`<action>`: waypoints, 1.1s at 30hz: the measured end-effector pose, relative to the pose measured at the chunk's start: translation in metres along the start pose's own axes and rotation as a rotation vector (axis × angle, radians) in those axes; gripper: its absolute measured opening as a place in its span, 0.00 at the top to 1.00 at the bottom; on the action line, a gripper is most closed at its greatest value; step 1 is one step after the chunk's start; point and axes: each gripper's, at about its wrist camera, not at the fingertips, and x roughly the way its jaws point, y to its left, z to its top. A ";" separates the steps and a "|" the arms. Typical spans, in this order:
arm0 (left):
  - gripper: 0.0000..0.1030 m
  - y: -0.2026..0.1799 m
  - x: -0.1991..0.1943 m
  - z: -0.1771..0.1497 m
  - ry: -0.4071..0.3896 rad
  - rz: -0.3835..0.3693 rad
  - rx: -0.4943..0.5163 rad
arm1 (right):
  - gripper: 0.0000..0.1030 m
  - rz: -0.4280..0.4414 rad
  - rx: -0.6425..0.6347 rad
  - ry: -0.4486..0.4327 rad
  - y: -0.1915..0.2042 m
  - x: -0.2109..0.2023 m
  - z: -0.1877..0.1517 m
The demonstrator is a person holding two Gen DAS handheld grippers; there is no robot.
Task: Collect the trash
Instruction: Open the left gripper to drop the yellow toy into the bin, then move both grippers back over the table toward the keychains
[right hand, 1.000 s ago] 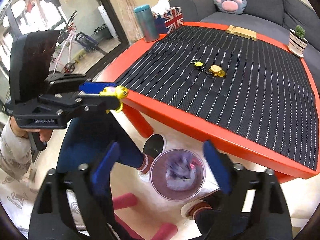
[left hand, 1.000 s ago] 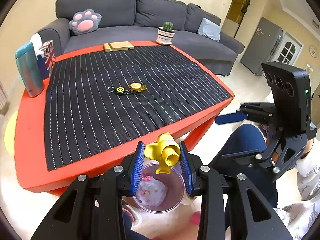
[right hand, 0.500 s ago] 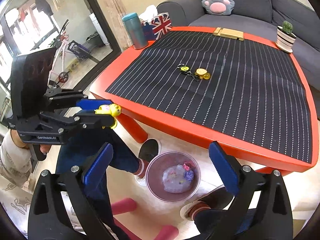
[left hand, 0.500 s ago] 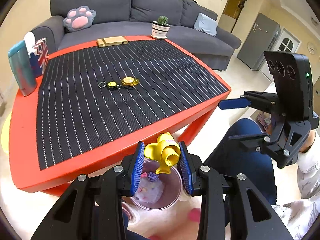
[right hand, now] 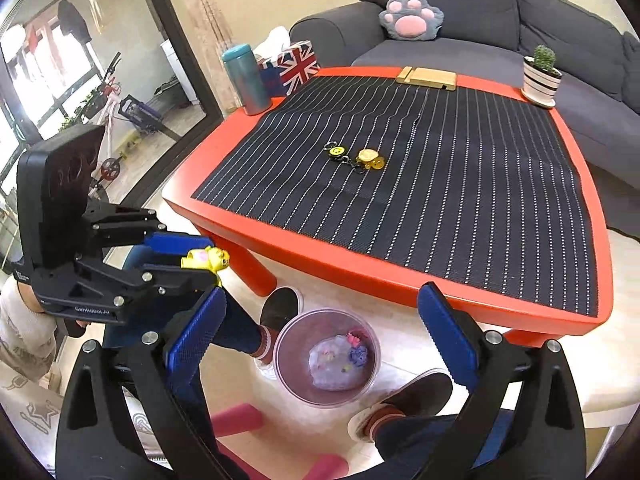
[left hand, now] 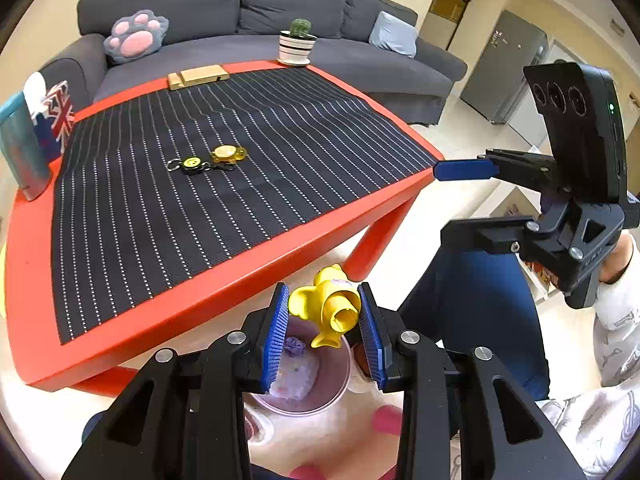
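While the left tongs clamp a small yellow plastic duck-shaped toy between their blue ribbed pads, the toy hangs above a round translucent purple trash bin that stands on the pale floor just in front of the red tabletop. Seen from the right wrist, the same toy sticks out of the left tongs to the left of the bin and higher than its rim. Inside the bin lie a crumpled whitish wad and a few small coloured scraps. The right tongs stand wide apart with nothing between the pads, framing the bin from above; in the left wrist view they hover off the tabletop's right corner. A black mat with white dotted stripes covers most of the tabletop, and two yellow keyrings lie near its middle. At the far edge sit a wooden block and a small cactus in a striped pot; a teal bottle and a Union Jack tissue box stand at the left corner. A grey sofa with a paw-shaped cushion is behind. The person's blue-trousered legs and dark shoes flank the bin.
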 end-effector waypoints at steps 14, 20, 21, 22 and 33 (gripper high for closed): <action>0.12 0.001 0.005 0.006 -0.020 0.017 -0.020 | 0.08 0.005 0.014 -0.011 -0.007 -0.002 0.000; 0.09 0.004 0.003 0.005 -0.027 0.030 -0.034 | 0.08 0.005 0.017 -0.010 -0.007 -0.002 0.000; 0.09 0.005 0.003 0.005 -0.027 0.031 -0.036 | 0.08 0.005 0.017 -0.009 -0.007 -0.001 0.001; 0.09 0.005 0.003 0.005 -0.027 0.033 -0.039 | 0.08 0.005 0.018 -0.008 -0.007 -0.001 0.001; 0.08 0.019 -0.003 0.007 -0.046 0.069 -0.090 | 0.08 0.012 0.017 -0.011 -0.006 0.004 0.002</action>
